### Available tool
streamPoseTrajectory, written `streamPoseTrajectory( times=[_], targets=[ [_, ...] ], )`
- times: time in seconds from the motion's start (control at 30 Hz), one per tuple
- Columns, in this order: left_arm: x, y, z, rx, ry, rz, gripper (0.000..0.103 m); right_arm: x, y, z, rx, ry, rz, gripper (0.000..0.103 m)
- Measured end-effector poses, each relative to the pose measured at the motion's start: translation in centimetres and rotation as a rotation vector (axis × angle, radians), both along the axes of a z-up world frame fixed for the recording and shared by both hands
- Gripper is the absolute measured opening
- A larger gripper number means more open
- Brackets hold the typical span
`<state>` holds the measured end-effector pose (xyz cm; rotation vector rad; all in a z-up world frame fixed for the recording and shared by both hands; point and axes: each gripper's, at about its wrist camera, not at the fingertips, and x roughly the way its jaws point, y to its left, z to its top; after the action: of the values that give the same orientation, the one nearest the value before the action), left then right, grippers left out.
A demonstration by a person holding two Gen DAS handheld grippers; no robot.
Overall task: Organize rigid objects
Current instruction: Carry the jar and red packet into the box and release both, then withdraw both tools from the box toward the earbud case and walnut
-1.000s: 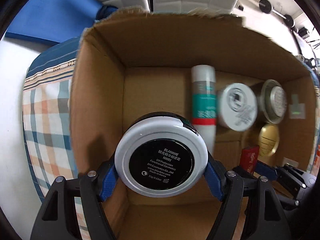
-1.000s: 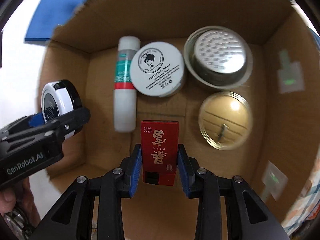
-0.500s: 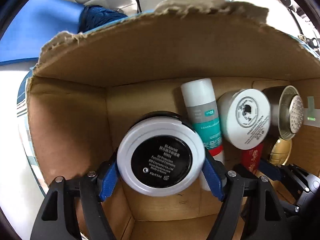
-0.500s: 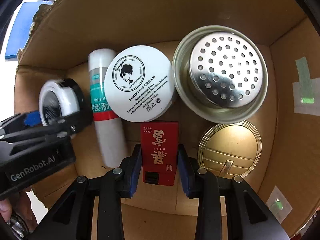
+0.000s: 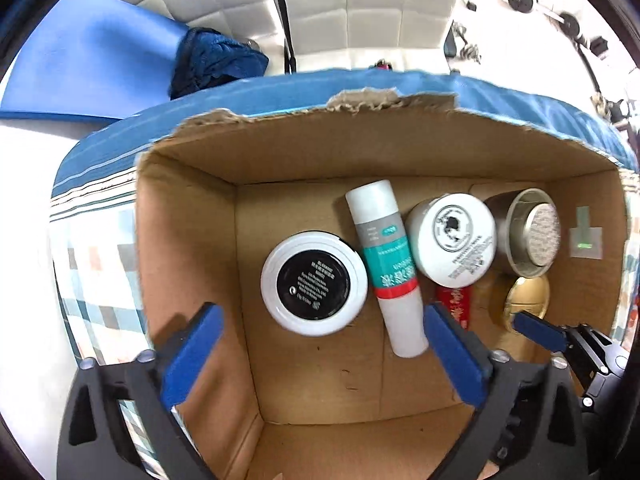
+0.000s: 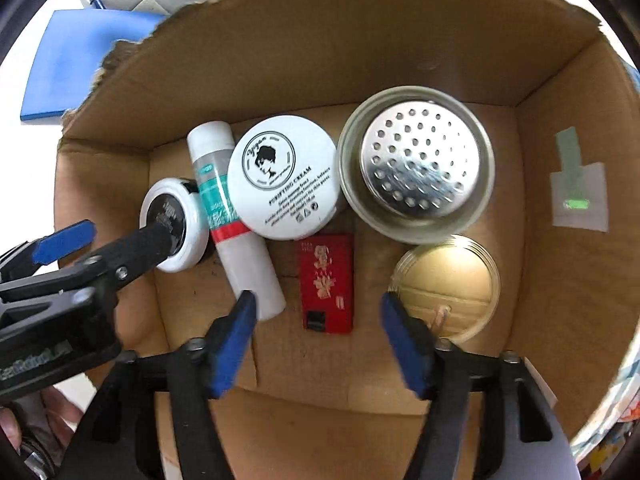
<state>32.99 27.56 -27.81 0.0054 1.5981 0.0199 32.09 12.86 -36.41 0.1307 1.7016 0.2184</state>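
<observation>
Both my claws hang over the cardboard box (image 5: 188, 240) with jaws opening and nothing pressed between the pads. My left gripper (image 5: 320, 352) spreads wide above the black-and-white compact (image 5: 314, 283), which lies free on the box floor toward the left wall. My right gripper (image 6: 316, 340) stands apart over the red packet (image 6: 328, 282), lying flat mid-floor of the box. Beside the compact lies the white tube (image 6: 234, 216) with its teal and red bands, touching the white cream jar (image 6: 285, 178). Toward the box's right wall sit the perforated metal strainer (image 6: 416, 170) and, nearer me, the gold lid (image 6: 448, 286).
</observation>
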Motion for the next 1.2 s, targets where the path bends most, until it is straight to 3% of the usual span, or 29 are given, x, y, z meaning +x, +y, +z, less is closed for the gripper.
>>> streamPoseTrajectory(
  times=[0.03, 0.1, 0.33, 0.63, 0.73, 0.97, 1.2],
  targets=[
    [-0.3, -0.1, 0.4, -0.008, -0.019, 0.005, 0.103, -0.4, -0.2, 0.4, -0.009, -0.007, -0.001, 0.092],
    [-1.7, 0.1, 1.2, -0.008, -0.050, 0.021, 0.103, -1.6, -0.1, 1.1, -0.044, -0.021, 0.008, 0.095],
    [-4.9, 0.5, 4.4, -0.036, -0.142, 0.098, 0.103, -4.0, -0.7, 4.8, -0.099, -0.101, 0.041, 0.100],
    [-10.1, 0.1, 9.0, -0.082, -0.259, 0.130, 0.103, -7.3, -2.0, 11.0, -0.127, -0.260, 0.087, 0.100],
    [-11.9, -0.3, 10.6, -0.083, -0.294, 0.124, 0.103, -9.2, -2.8, 14.7, -0.136, -0.308, 0.107, 0.100],
    [-15.9, -0.5, 14.4, -0.068, -0.377, 0.125, 0.103, -12.9, -3.1, 18.8, -0.129, -0.402, 0.107, 0.103],
    [-18.7, -0.9, 17.8, -0.065, -0.437, 0.140, 0.103, -15.0, -4.3, 22.3, -0.080, -0.440, 0.079, 0.103]
  ],
)
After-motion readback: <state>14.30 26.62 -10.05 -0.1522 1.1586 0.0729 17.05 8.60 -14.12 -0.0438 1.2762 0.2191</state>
